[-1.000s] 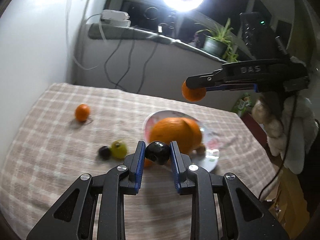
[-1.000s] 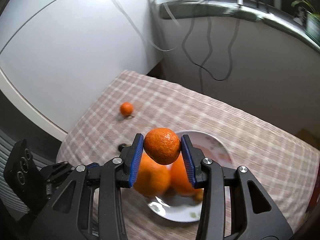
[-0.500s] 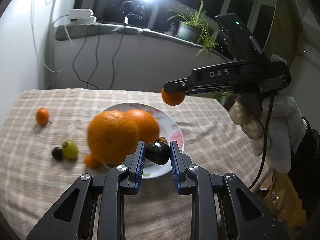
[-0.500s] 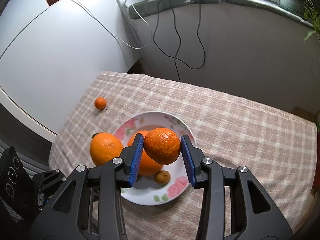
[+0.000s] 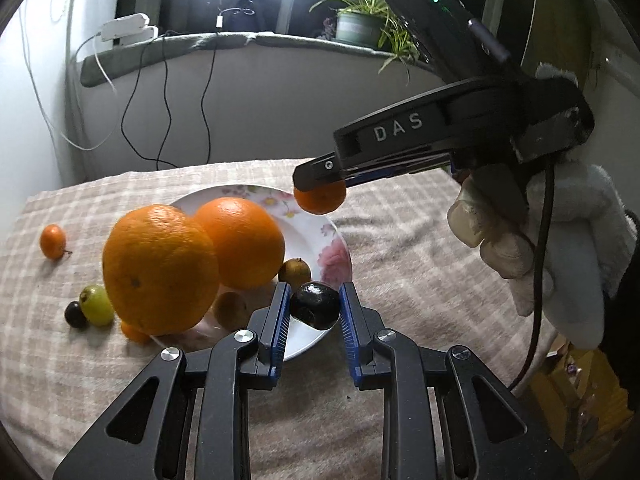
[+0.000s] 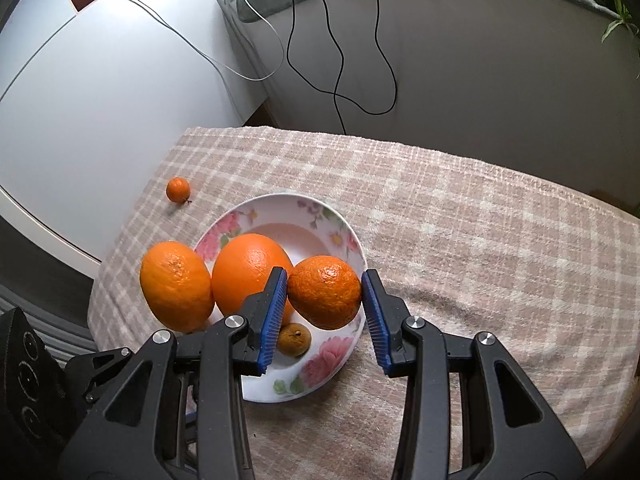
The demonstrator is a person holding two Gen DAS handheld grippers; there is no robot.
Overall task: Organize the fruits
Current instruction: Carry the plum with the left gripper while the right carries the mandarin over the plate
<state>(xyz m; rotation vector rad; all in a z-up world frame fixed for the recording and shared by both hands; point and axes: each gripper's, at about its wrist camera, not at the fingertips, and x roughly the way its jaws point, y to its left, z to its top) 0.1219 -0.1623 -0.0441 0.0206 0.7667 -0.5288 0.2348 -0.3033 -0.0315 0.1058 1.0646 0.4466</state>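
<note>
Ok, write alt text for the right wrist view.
The right gripper holds a small orange above a floral plate with one large orange and a small brownish fruit. Another large orange hangs over the plate's left rim; a tiny orange fruit lies on the checked cloth.

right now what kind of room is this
Probably a room at home, by a window, not a lab. A checked cloth covers the table, a flowered plate holds fruit, and a potted plant sits on the sill beside a power strip with trailing cables.
</note>
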